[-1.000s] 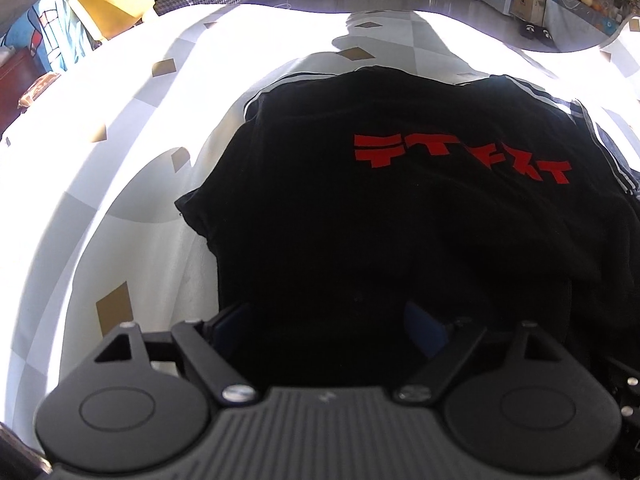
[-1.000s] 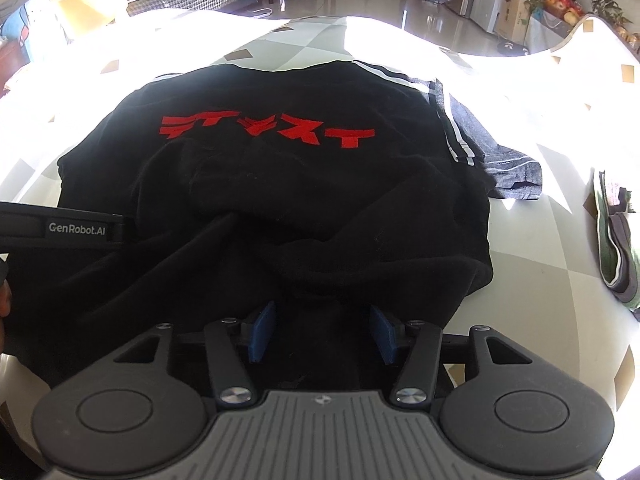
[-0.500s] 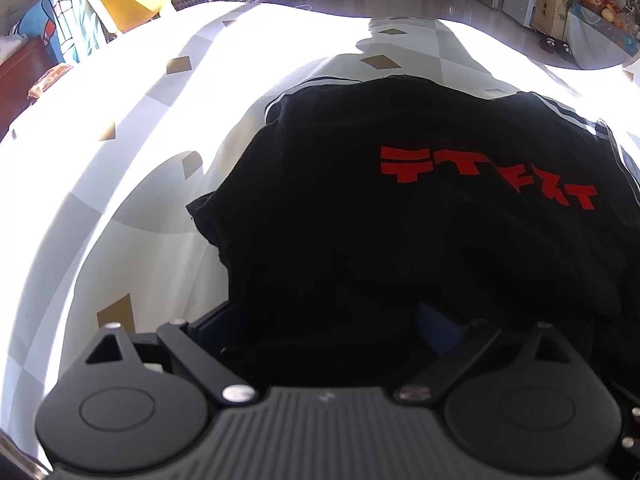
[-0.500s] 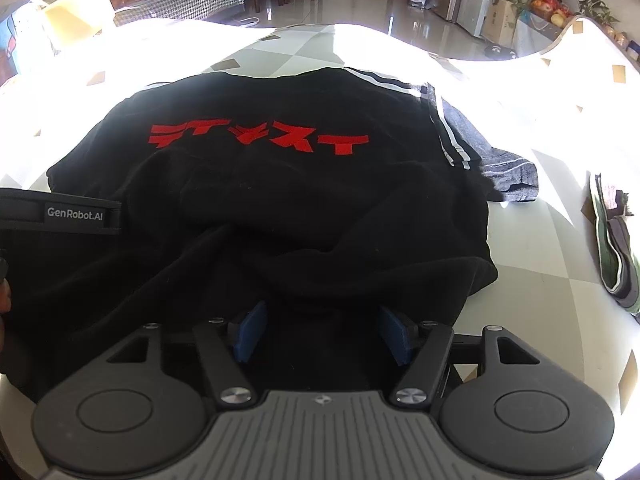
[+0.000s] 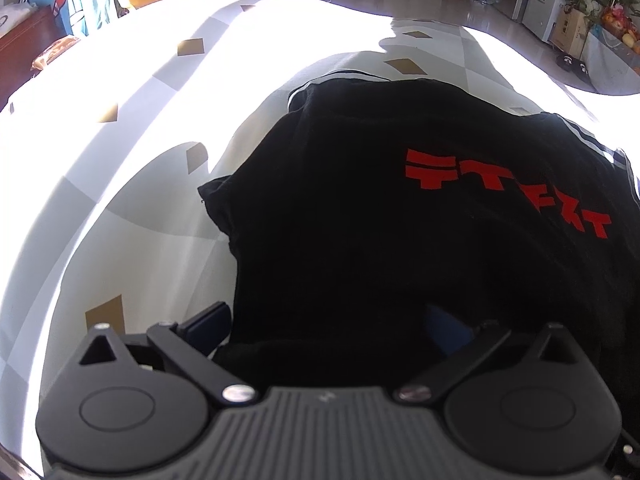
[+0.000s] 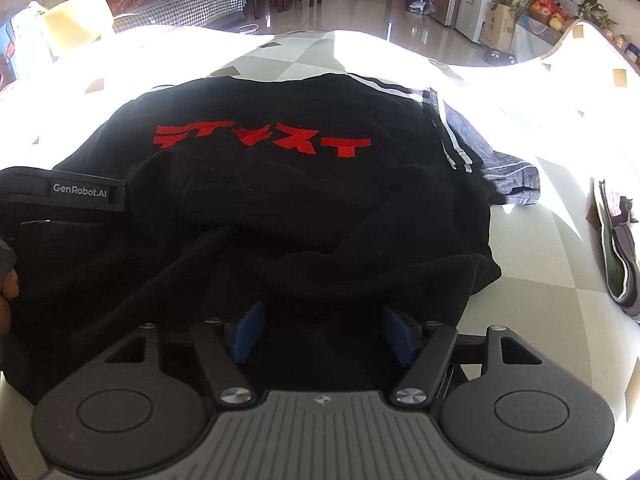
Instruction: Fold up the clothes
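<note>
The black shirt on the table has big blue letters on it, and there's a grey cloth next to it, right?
Almost. The letters on the black shirt are red, not blue; the right wrist view shows them clearly. The grey cloth does lie beside the shirt on the table.

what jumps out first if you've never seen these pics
A black shirt with bold red lettering fills the middle of a sunlit white tablecloth. Both grippers sit at its near hem, left gripper and right gripper, jaws opening with black cloth between them. A grey garment pokes out from under its right edge.
</note>
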The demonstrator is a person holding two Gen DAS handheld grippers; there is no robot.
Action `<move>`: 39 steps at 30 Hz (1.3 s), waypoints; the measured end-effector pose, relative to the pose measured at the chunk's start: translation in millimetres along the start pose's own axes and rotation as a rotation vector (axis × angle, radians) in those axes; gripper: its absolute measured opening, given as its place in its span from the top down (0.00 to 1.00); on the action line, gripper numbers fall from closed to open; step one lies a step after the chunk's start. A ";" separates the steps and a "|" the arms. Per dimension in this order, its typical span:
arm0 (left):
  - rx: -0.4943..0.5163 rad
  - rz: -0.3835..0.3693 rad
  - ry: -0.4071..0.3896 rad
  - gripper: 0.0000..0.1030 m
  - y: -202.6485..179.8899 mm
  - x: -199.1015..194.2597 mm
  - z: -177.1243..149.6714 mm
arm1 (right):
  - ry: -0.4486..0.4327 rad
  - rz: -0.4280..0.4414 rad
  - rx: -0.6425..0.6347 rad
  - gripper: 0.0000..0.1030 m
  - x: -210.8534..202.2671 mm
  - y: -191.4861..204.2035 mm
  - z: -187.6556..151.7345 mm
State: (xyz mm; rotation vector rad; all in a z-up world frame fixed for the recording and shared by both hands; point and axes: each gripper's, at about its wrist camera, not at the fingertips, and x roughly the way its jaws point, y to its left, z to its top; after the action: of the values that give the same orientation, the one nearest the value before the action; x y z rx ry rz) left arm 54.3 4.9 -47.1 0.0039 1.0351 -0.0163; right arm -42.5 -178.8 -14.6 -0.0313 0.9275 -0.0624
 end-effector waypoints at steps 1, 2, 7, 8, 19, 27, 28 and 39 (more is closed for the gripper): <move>0.005 0.003 -0.004 0.00 -1.0 -0.2 -0.9 | 0.002 0.003 -0.002 0.37 -0.2 -0.3 -0.5; 0.009 0.004 -0.006 0.01 -1.6 -0.7 -1.7 | 0.008 0.006 -0.005 0.37 -0.7 -0.8 -0.2; -0.001 -0.012 0.005 0.09 1.3 -5.3 -3.1 | 0.040 0.027 0.005 0.38 -6.7 -3.9 -2.6; 0.000 -0.013 0.008 0.11 1.2 -6.2 -2.8 | 0.042 0.031 0.009 0.38 -8.7 -4.3 -3.0; 0.042 -0.023 -0.009 0.08 -9.8 -25.6 4.7 | -0.004 0.099 0.016 0.38 -36.4 -13.0 11.4; 0.099 -0.042 -0.022 0.04 -24.9 -37.6 10.8 | -0.007 0.103 -0.013 0.38 -32.2 -23.5 33.6; 0.104 -0.043 -0.020 0.04 -26.6 -36.5 11.1 | -0.002 0.099 -0.019 0.38 -29.8 -24.6 35.9; 0.128 -0.051 0.005 0.03 -37.6 -21.9 19.2 | 0.046 0.116 -0.024 0.38 -3.4 -28.4 48.2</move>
State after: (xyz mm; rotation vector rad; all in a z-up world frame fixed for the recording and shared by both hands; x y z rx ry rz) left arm 59.0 -32.7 -18.3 0.0937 1.0377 -0.1291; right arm -7.2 -206.9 18.6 0.0018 0.9748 0.0553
